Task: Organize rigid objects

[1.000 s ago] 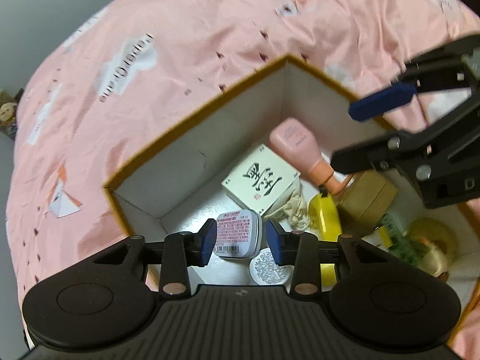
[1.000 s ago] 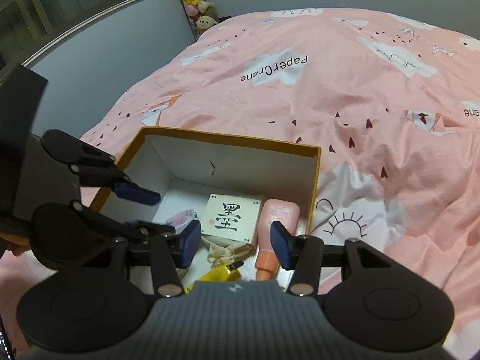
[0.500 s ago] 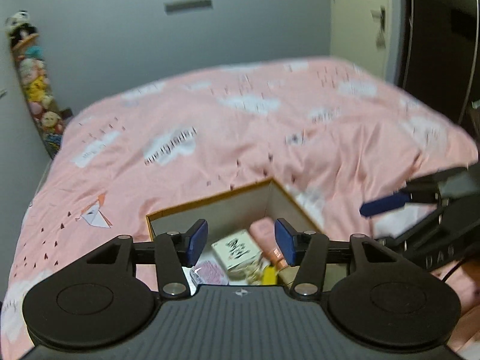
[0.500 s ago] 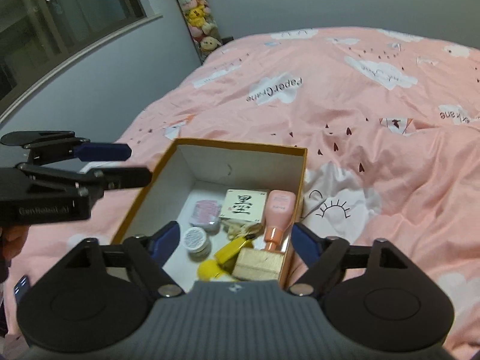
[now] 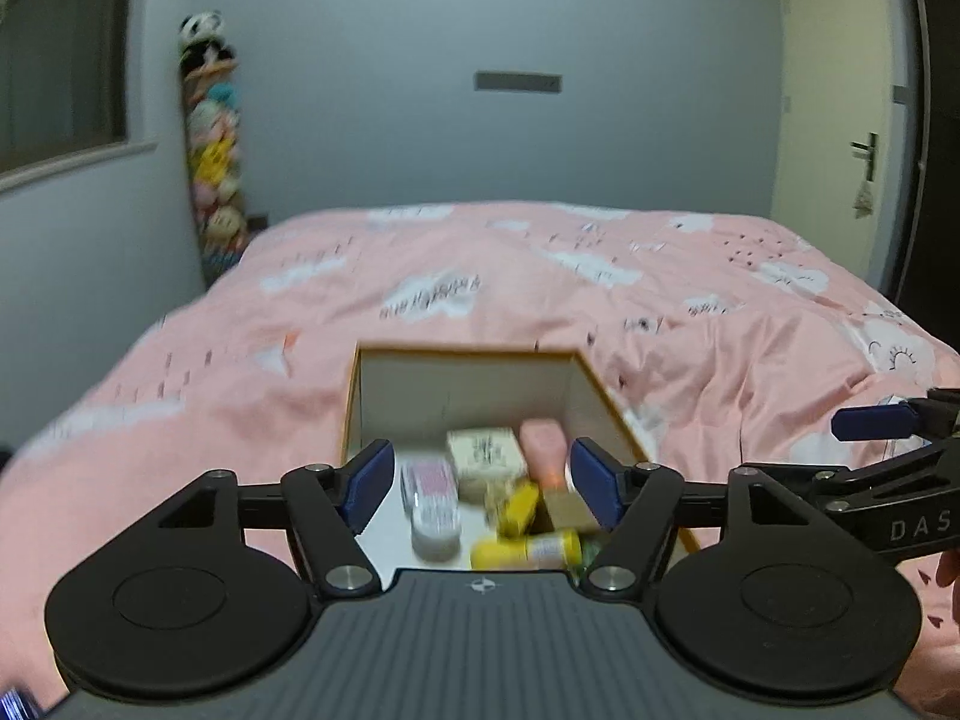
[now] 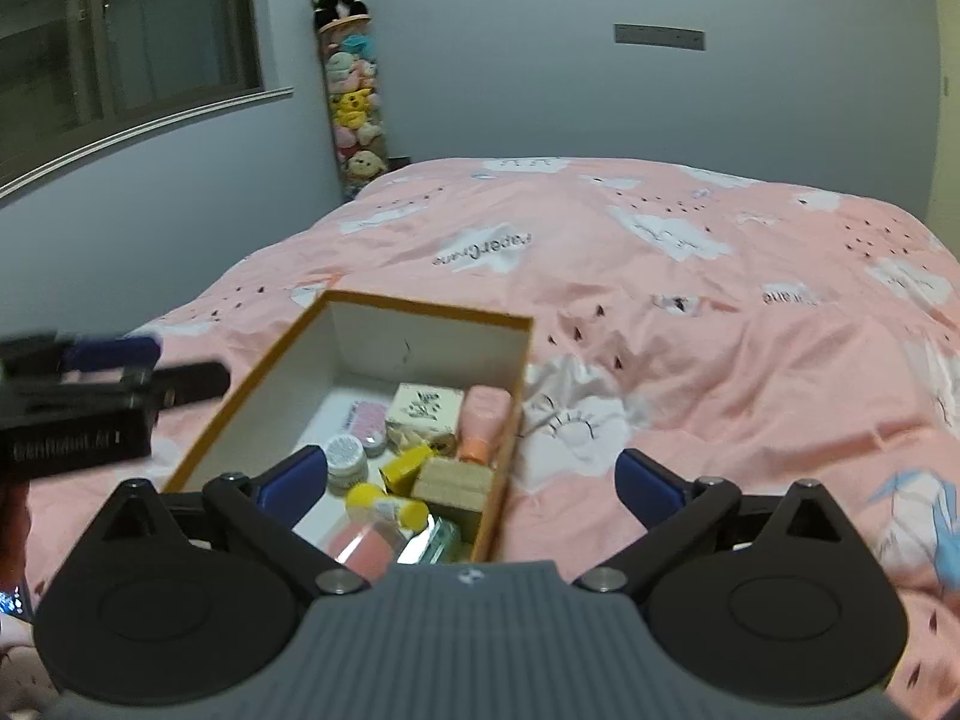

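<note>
Pink duvet (image 6: 690,324) around the filled cardboard box (image 6: 420,309); left gripper (image 5: 483,483) and right gripper (image 6: 471,483) jaws just opened wide, both empty, nothing between them.

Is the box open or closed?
Open: the box has no lid, and the pink bottle and other items inside show from above.

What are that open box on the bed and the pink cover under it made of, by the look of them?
The box looks like stiff cardboard: thin, straight walls, matt white inside, with a mustard-brown outside and rim. The bed cover looks like soft woven fabric, probably cotton: it lies in creases and folds and carries printed white clouds and lettering. The pictures are somewhat blurred, so the weave itself cannot be made out.
</note>
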The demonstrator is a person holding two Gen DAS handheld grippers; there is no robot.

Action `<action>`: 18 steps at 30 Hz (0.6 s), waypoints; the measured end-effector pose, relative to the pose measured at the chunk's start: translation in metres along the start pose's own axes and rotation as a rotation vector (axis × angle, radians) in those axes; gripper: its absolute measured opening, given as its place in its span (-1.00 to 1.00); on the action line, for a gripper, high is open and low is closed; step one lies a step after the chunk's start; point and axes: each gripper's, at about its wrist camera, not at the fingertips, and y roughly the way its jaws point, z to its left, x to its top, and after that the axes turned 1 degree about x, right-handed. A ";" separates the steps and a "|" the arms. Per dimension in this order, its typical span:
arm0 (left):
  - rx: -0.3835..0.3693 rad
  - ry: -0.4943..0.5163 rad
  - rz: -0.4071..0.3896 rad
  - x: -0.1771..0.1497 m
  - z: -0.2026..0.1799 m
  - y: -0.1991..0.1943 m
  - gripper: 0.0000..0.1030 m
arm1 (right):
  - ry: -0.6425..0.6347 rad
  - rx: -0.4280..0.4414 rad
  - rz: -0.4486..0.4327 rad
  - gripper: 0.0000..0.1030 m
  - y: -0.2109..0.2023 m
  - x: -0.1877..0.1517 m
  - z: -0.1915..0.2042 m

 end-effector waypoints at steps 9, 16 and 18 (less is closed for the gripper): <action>0.021 -0.066 0.098 -0.040 -0.005 0.005 0.80 | 0.033 -0.014 0.044 0.94 0.005 -0.044 0.010; 0.055 -0.082 0.196 -0.055 -0.004 0.022 0.81 | 0.071 -0.075 0.022 0.95 0.012 -0.059 0.005; 0.057 -0.077 0.194 -0.056 -0.004 0.022 0.81 | 0.082 -0.078 0.038 0.95 0.017 -0.061 0.003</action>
